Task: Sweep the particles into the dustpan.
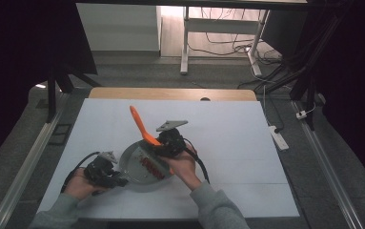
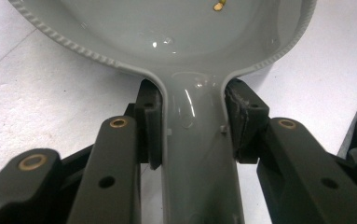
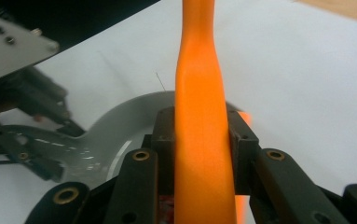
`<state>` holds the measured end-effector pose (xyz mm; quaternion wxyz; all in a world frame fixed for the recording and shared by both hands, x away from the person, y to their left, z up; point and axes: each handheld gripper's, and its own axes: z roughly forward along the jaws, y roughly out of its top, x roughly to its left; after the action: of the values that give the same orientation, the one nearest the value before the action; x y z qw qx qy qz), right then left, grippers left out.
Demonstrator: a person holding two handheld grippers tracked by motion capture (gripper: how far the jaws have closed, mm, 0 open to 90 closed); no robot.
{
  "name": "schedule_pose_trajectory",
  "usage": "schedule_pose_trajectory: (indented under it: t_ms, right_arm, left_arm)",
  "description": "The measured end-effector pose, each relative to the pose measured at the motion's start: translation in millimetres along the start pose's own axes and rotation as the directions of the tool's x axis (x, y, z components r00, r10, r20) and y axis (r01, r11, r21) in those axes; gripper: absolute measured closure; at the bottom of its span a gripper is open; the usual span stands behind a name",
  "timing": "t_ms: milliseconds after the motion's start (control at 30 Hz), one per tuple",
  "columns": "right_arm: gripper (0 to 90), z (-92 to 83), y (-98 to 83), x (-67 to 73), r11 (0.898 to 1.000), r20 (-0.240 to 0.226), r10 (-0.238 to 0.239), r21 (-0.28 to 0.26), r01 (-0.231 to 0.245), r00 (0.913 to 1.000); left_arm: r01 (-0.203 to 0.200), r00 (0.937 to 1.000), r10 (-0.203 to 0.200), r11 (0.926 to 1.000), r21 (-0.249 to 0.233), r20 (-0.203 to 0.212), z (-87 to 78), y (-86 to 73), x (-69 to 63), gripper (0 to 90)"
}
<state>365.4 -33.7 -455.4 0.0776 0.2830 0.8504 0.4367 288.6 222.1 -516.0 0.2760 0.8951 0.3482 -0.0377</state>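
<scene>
On the white table [image 1: 228, 129], left to right: the left gripper [image 1: 118, 180], jaws closed on the handle of a grey pan [image 1: 131, 162]; in the left gripper view the pads clamp that handle [image 2: 195, 154], and the pan's far rim is cut off. Reddish contents [image 1: 152, 167] stay indistinct from above. The right gripper [image 1: 163, 145], jaws clamped on an orange spatula [image 1: 142, 126], holds it over the pan; its blade end is hidden below the jaws in the right gripper view.

Dim surroundings, bright table, blurred close-ups
</scene>
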Motion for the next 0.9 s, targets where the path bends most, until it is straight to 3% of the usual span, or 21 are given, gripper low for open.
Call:
schedule_pose_trajectory:
  t_ms: [100, 167, 267, 400, 467, 533, 600, 767, 867, 900]
  right_arm:
    - [70.5, -6.3, 0.5, -13.7, 0.999, 0.091, -0.036, 0.017, 0.034, 0.9952]
    - [70.5, -6.8, -0.8, -30.1, 0.999, 0.134, -0.020, 0.032, 0.016, 0.9908]
    - [70.5, -5.1, -4.4, -54.4, 0.997, 0.232, -0.024, 0.076, 0.007, 0.9724]
    - [70.5, 3.0, -12.0, -78.2, 0.992, 0.272, 0.006, 0.117, -0.040, 0.9622]
    - [70.5, 9.8, -15.2, -81.2, 0.990, 0.264, 0.029, 0.129, -0.065, 0.9641]
    - [70.5, 16.6, -16.8, -75.4, 0.988, 0.254, 0.038, 0.135, -0.074, 0.9666]
    - [70.5, 22.8, -15.5, -62.7, 0.989, 0.228, 0.012, 0.140, -0.045, 0.9736]
    - [70.5, 33.3, -14.1, -27.3, 0.991, 0.088, 0.030, 0.125, -0.041, 0.9957]
    - [70.5, 32.9, -13.7, -8.8, 0.994, 0.028, -0.006, 0.112, 0.003, 0.9996]
    - [70.5, 30.9, -13.1, -7.3, 0.994, -0.006, 0.013, 0.106, -0.013, 0.9999]
  left_arm:
    - [0.001, 1.0000, -0.001, 1.0000, -0.001, -0.002, 0.1, 0.2, -0.1, 61.8]
    - [0.002, 1.0000, -0.002, 1.0000, -0.001, -0.003, 0.1, 0.1, -0.2, 61.7]
    - [0.001, 1.0000, -0.001, 1.0000, -0.002, -0.002, 0.1, 0.0, -0.2, 61.7]
    - [0.001, 1.0000, -0.001, 1.0000, 0.000, -0.001, 0.6, -0.1, 0.0, 61.7]
    - [0.001, 1.0000, -0.001, 1.0000, -0.001, -0.003, 0.5, -0.1, -0.1, 61.7]
    - [0.000, 1.0000, 0.000, 1.0000, -0.003, -0.004, 0.2, -0.2, -0.3, 61.7]
    - [0.001, 1.0000, -0.001, 1.0000, -0.004, -0.005, 0.4, -0.3, -0.3, 61.7]
    - [0.001, 1.0000, -0.001, 1.0000, -0.001, -0.010, 1.6, -1.0, -0.3, 61.7]
    - [0.004, 0.9999, -0.004, 1.0000, -0.007, -0.012, 2.7, -2.3, -0.3, 61.7]
    - [0.005, 0.9999, -0.005, 0.9999, -0.011, -0.016, 3.1, -2.8, -0.4, 61.7]
